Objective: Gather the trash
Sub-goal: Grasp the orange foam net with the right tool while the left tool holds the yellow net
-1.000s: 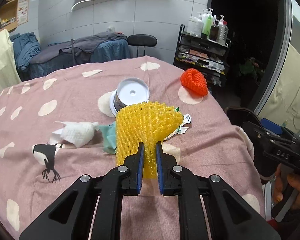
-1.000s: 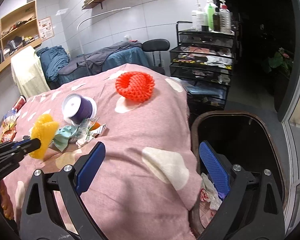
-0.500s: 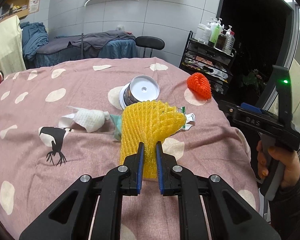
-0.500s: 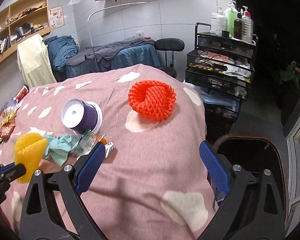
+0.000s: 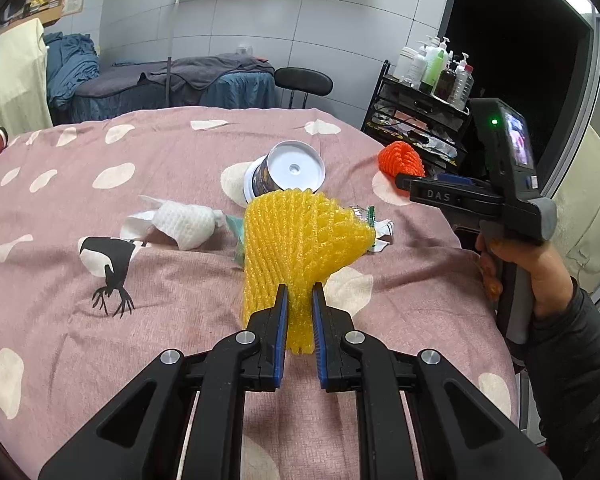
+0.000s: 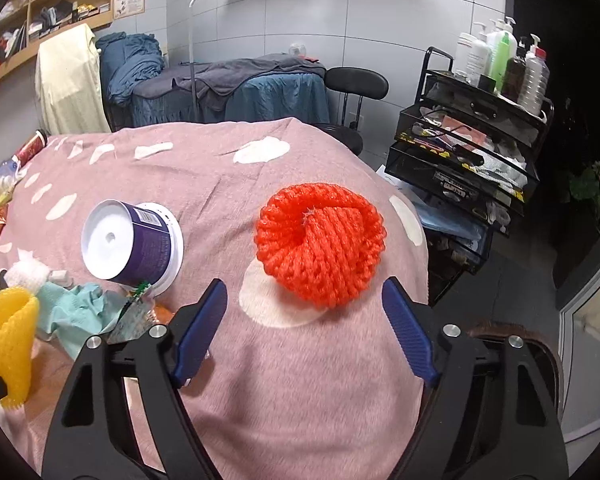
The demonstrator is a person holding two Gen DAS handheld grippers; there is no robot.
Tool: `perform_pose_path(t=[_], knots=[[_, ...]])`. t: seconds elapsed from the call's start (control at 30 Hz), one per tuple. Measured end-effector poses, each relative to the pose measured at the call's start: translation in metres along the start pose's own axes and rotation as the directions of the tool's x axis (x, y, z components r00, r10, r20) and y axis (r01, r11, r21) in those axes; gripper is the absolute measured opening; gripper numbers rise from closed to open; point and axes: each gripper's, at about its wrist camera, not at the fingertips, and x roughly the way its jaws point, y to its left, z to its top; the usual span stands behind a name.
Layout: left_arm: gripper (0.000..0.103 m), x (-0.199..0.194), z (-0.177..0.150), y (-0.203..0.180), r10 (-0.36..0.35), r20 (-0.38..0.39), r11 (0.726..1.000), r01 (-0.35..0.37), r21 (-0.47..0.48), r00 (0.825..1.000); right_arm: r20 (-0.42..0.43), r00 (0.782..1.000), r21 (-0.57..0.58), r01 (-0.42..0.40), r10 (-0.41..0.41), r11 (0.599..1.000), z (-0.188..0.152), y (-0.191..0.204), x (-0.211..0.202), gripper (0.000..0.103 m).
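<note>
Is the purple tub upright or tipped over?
Tipped: the purple tub lies on its side on the pink cover, white base facing the camera.

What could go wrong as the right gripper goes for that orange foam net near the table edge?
The right gripper is closing, yet the crumpled orange foam net lies beyond its fingers, so it may shut on nothing. The net sits near the edge of the pink spotted tablecloth; a nudge could push it off.

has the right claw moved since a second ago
Yes. In its own view the right claw has swung from over the bin at the bed's edge toward the red foam net, which now sits just ahead of its closing jaws.
</note>
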Motion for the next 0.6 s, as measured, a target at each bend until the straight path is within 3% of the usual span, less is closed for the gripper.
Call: perform_pose_path(t=[0.1,0.23,0.27,0.6], knots=[[0.012,0.000,0.000,0.000,-0.002,0.002,1.000,0.002,-0.002,1.000,-0.014,1.000,-0.004,0.005,-0.005,1.000,0.004,0.000,0.008,0.066],[0.012,0.000,-0.001,-0.001,-0.004,0.001,1.000,0.004,-0.003,1.000,-0.044,0.999,0.007,-0.012,0.012,1.000,0.006,-0.003,0.017,0.030],[0.012,-0.001,-0.001,-0.001,-0.005,0.004,1.000,0.005,-0.004,1.000,-0.036,0.999,0.009,-0.013,0.014,1.000,0.006,-0.003,0.016,0.026],[0.012,-0.005,-0.002,-0.006,-0.018,0.018,1.000,0.018,-0.004,1.000,0.046,0.998,0.016,-0.051,0.050,0.999,-0.011,-0.002,-0.022,0.020]])
